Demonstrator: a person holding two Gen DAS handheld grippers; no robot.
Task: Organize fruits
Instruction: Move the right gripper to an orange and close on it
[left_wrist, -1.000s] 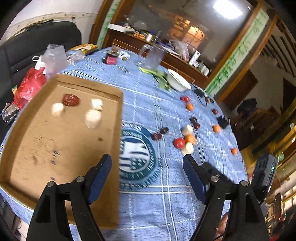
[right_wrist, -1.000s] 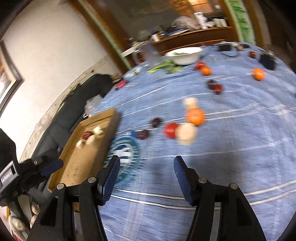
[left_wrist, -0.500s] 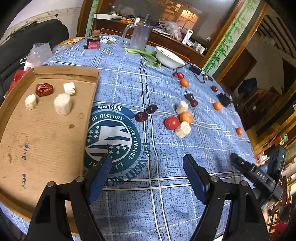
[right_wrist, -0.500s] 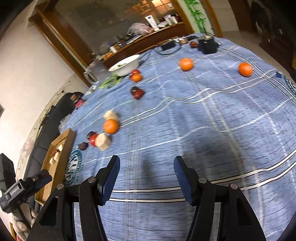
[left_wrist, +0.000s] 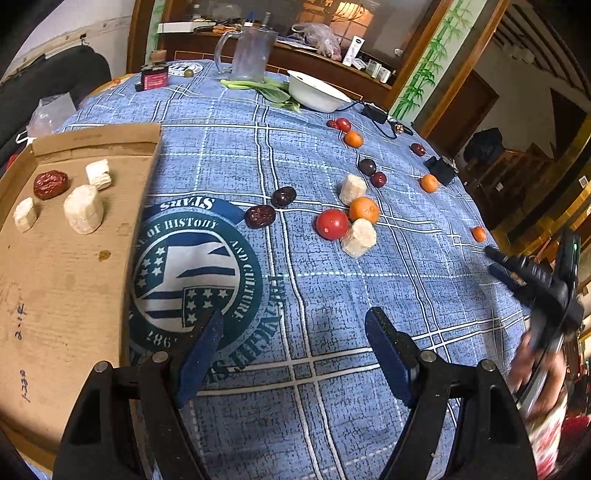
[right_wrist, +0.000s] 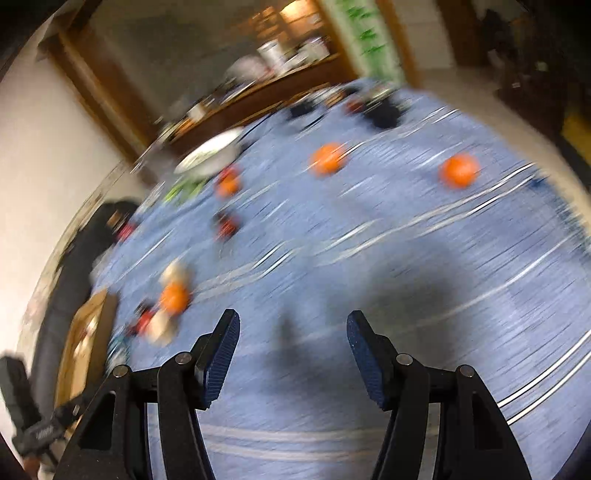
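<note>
Both grippers hang over the blue tablecloth (left_wrist: 369, 295) with jaws spread and nothing between them: the left gripper (left_wrist: 295, 354) above the round printed emblem (left_wrist: 195, 273), the right gripper (right_wrist: 291, 354) over bare cloth in a blurred view. Four pieces already lie in the cardboard tray (left_wrist: 55, 295) on the left. A tomato (left_wrist: 331, 224), an orange (left_wrist: 364, 210) and other fruits sit scattered mid-table.
</note>
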